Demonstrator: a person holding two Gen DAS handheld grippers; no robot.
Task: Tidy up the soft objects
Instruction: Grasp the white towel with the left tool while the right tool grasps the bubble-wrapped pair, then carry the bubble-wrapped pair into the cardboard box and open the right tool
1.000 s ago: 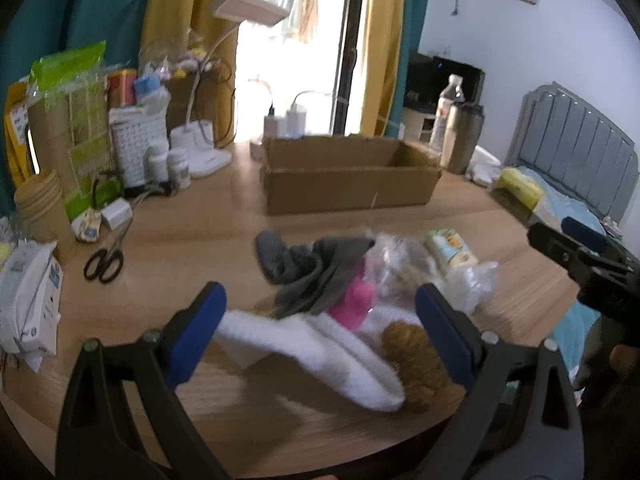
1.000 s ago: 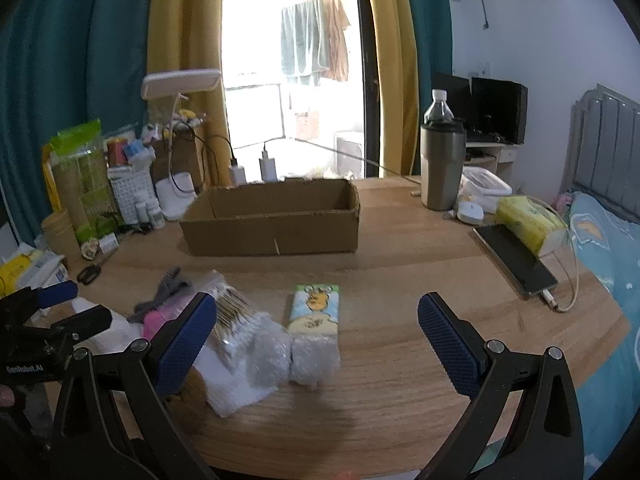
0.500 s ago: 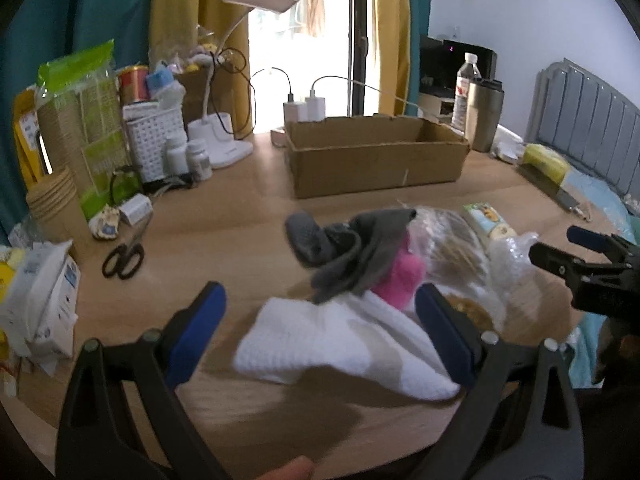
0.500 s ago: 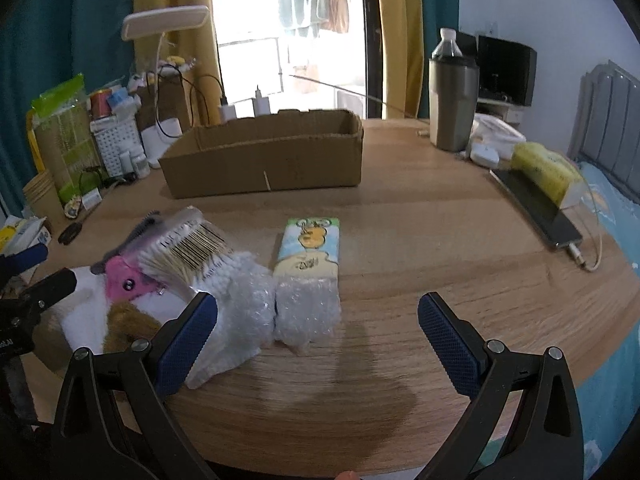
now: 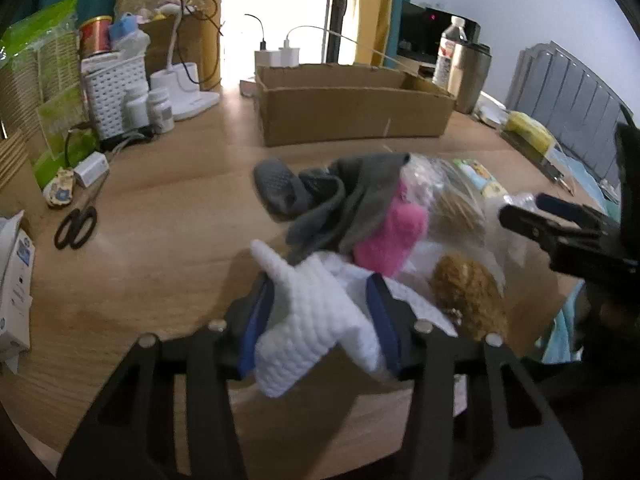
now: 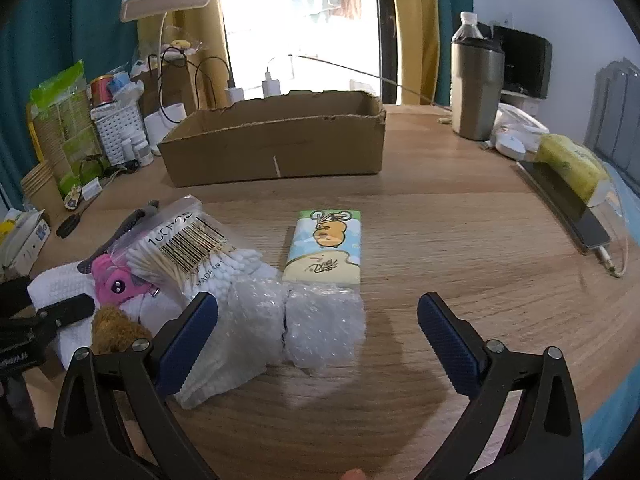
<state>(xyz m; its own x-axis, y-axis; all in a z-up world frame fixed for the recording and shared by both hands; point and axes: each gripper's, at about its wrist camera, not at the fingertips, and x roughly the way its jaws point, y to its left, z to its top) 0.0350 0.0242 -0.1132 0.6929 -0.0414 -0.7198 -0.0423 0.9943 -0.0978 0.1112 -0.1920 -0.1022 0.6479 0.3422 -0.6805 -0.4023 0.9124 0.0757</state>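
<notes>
Between the blue pads of my left gripper [image 5: 320, 320] sits a bunched fold of the white knitted cloth [image 5: 308, 320]. The jaws are closing on it at this moment, and the fabric already bulges up between them and hangs a little over the front, so I judge the pads are pressing it. I took the cloth at its near edge because it lies at the bottom of the pile; the grey socks [image 5: 320, 200], the pink plush toy [image 5: 388, 236] and the brown fuzzy toy [image 5: 468, 296] rest on it or just beside it, and the near edge is the only part that is free to pinch.

My right gripper [image 6: 318, 334] is wide open and holds nothing. It hovers low over the tabletop [image 6: 460, 232], with the bubble wrap [image 6: 316, 328] lying between its fingers but not touched by them. The tissue pack [image 6: 326, 246] lies just behind the bubble wrap, and the bag of cotton swabs [image 6: 188, 248] leans on the pile at the left. I think this hand is waiting there to take the next soft thing, or to hold the pile down.

Behind the pile stands the open cardboard box [image 6: 276, 148], well apart from it, and so far as I can see over its wall no soft thing shows inside. It is probably the place where the soft objects must go. One risk: if I lift the cloth now, the toys and socks on it may slide off.
</notes>
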